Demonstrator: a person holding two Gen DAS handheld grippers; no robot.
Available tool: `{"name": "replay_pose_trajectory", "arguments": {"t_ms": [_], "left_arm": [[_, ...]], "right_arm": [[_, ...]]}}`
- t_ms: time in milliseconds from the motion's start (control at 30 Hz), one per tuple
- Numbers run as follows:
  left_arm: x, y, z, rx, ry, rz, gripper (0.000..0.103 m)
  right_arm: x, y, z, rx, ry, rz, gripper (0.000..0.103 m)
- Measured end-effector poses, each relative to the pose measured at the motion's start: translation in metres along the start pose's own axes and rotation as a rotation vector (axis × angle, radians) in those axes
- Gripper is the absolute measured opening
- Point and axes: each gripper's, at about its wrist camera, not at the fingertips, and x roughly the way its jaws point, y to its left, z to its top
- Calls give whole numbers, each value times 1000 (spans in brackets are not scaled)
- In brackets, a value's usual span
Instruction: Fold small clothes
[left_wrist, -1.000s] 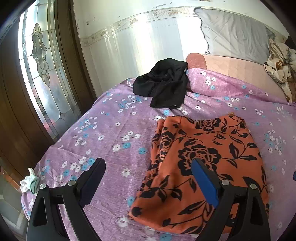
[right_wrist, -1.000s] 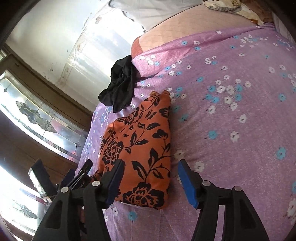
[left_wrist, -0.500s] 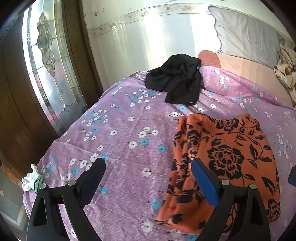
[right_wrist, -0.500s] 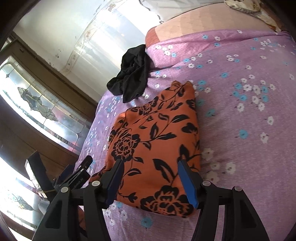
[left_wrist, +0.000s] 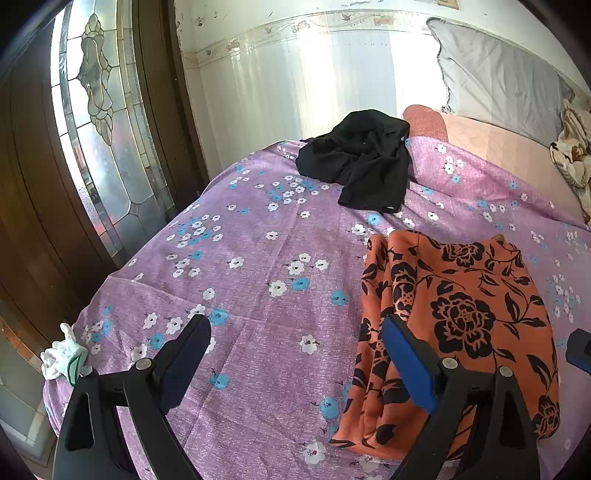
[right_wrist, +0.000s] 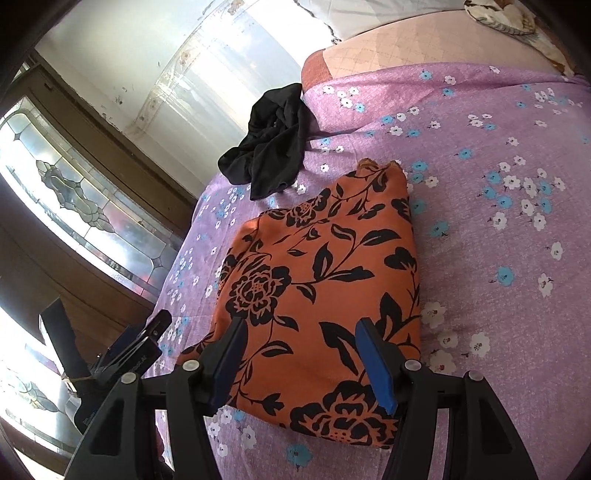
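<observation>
A folded orange garment with black flowers (left_wrist: 458, 317) (right_wrist: 325, 288) lies flat on the purple flowered bedsheet (left_wrist: 258, 258). A crumpled black garment (left_wrist: 362, 162) (right_wrist: 273, 147) lies farther back near the bed's far edge. My left gripper (left_wrist: 295, 354) hovers open over bare sheet, its right finger overlapping the orange garment's left edge in the picture. My right gripper (right_wrist: 299, 354) hangs open above the near part of the orange garment, nothing between its blue pads. The left gripper (right_wrist: 136, 347) also shows at the lower left of the right wrist view.
A wooden door with leaded glass (left_wrist: 96, 110) stands left of the bed. A grey pillow (left_wrist: 491, 74) and a patterned cloth (left_wrist: 572, 155) sit at the head. A small white and green cloth (left_wrist: 62, 358) lies at the bed's left edge.
Both grippers slid to the left across the bed, so the orange garment moved rightward in both views. It now sits under the right gripper. Both grippers stayed open.
</observation>
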Motion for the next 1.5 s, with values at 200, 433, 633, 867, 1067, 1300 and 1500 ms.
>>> {"name": "replay_pose_trajectory", "arguments": {"t_ms": [200, 433, 633, 867, 1067, 1300, 1500], "left_arm": [[2, -1, 0, 1, 4, 0, 94], [4, -5, 0, 3, 6, 0, 94], [7, -6, -1, 12, 17, -2, 94], [12, -5, -2, 10, 35, 3, 94], [15, -6, -2, 14, 41, 4, 94], [31, -3, 3, -1, 97, -55, 94], [66, 27, 7, -172, 256, -240, 94]], "right_arm": [[-1, -7, 4, 28, -10, 6, 65], [-1, -16, 9, 58, -16, 15, 65], [2, -23, 11, 81, -9, 9, 65], [10, -38, 15, 128, 0, -4, 65], [14, -38, 16, 122, 1, -6, 65], [16, -46, 28, 123, -5, -5, 65], [18, -65, 37, 196, -8, 32, 69]]}}
